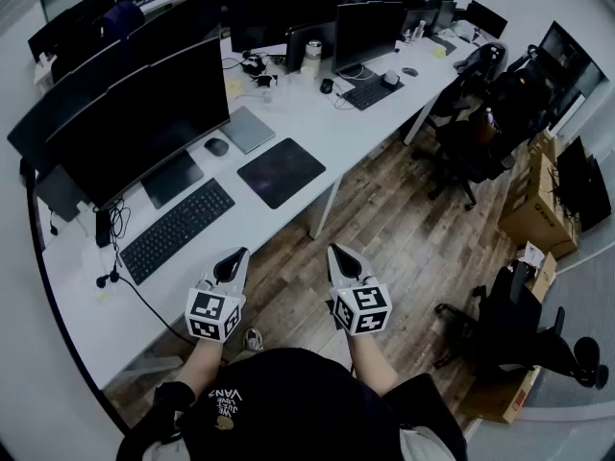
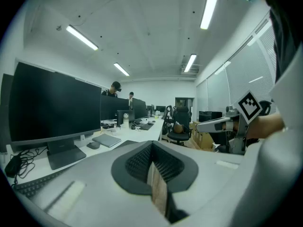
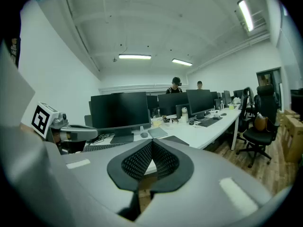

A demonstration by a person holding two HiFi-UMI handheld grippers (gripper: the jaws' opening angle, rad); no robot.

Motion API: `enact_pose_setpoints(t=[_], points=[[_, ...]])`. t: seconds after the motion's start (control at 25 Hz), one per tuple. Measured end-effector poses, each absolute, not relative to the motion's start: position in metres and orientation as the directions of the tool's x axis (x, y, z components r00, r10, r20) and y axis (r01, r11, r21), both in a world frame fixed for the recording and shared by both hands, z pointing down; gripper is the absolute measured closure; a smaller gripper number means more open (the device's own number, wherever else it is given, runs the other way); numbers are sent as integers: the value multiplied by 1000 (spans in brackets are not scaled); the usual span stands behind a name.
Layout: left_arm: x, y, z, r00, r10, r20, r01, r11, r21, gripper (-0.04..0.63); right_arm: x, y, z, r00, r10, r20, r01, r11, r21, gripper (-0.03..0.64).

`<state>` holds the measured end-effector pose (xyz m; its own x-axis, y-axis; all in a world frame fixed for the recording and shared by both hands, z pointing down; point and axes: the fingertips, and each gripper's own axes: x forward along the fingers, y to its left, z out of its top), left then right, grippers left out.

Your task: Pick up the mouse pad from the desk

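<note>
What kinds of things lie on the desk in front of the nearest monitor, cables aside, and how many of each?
Keyboard: 1
Mouse: 1
Mouse pad: 1
Grey flat device: 1
Total: 4

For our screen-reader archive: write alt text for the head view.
Seen from above, a person holds the left tongs and right tongs shut and empty, side by side, near a white desk's front edge. A dark mouse pad lies untouched on it, beside a black keyboard.
</note>
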<state>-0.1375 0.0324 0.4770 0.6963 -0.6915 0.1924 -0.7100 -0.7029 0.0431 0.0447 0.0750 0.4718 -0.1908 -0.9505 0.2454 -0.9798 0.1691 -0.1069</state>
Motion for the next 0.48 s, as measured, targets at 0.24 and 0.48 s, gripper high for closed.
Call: enact_pose_setpoints(t=[0.24, 0.48], points=[[-144, 39, 479, 701, -685, 201, -706, -706, 54, 594, 38, 80, 471, -186, -950, 252, -981, 164, -105, 612], [-148, 26, 474, 745, -644, 174, -662, -746, 70, 594, 28, 68, 467, -171, -957, 236, -983, 149, -108, 612]])
